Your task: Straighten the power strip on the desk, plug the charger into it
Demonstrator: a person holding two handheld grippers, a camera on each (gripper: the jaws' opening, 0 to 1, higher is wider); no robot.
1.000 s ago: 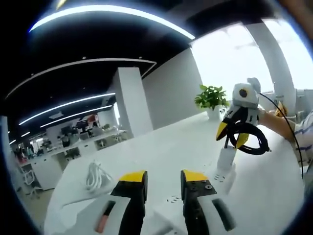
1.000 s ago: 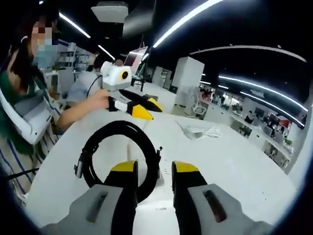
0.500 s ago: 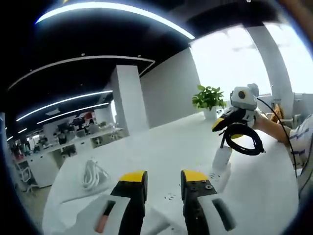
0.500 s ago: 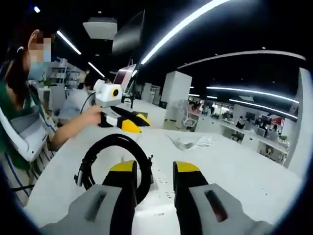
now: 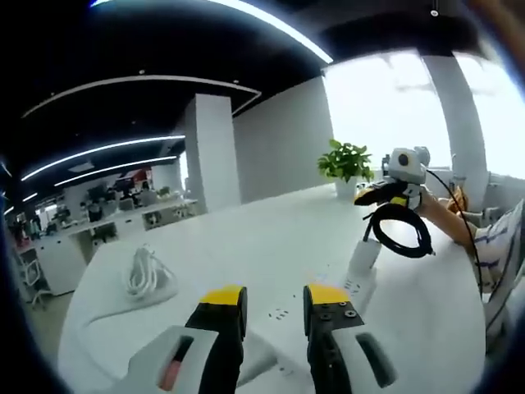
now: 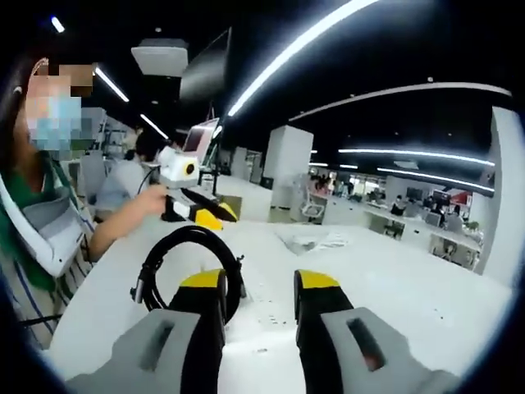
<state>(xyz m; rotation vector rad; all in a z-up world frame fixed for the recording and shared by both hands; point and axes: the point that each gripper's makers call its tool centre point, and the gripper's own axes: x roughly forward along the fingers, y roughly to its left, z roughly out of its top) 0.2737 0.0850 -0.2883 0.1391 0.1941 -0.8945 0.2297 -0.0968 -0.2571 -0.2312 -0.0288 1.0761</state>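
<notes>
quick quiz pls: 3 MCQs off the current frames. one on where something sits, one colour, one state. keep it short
1. Where does the potted plant stand?
A. at the far edge of the white desk, by the bright windows
B. between the left gripper's jaws
C. on the floor beside a chair

2. What colour is the looped cable beside the right gripper?
A. white
B. black
C. red

3. How do the jaws of the left gripper stand?
A. shut on the charger
B. shut on the white cord bundle
C. apart, with nothing between them

Answers: 1 A, the left gripper view shows the plant at the desk's far end near the windows. 2 B, the loop is black in both views. 3 C, a bare gap shows between the yellow tips, and the white charger stands upright on the power strip.
</notes>
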